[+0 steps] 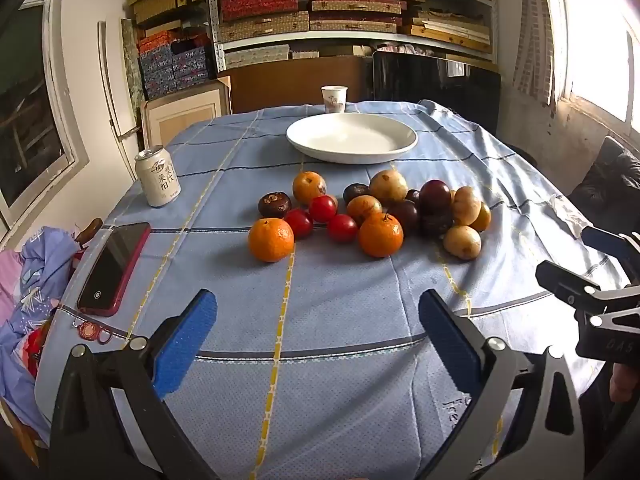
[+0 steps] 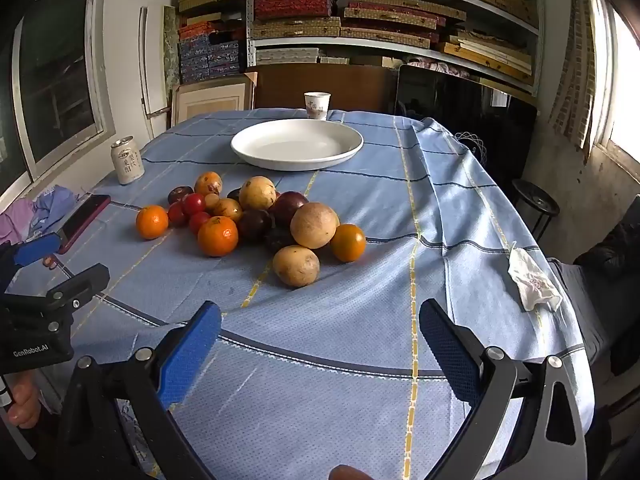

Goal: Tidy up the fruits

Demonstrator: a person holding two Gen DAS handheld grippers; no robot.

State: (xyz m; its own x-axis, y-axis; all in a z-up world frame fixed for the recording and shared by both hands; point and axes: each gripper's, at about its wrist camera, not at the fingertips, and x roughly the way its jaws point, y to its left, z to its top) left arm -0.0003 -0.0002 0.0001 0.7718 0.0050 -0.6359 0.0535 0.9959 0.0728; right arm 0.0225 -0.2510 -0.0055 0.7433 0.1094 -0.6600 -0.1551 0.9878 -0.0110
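Jaws of both the left gripper (image 1: pixel 318 338) and right gripper (image 2: pixel 320 346) stand wide apart and empty, poised short of the fruit pile (image 1: pixel 368 216) mid-bench, probably for sorting onto the one bare white plate (image 1: pixel 352 138) behind: three oranges, three red tomatoes visible.

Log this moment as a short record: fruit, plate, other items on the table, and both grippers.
fruit: loose pile on the blue tablecloth: oranges, small red fruits, dark purple fruits, tan-skinned round fruits
plate: white plate, empty, beyond the pile
cup: paper cup behind the plate
can: drink can, upright, left of the pile
phone: phone flat near the left table edge
tissue: crumpled tissue at the right edge
left gripper: open, holding nothing
right gripper: open, holding nothing
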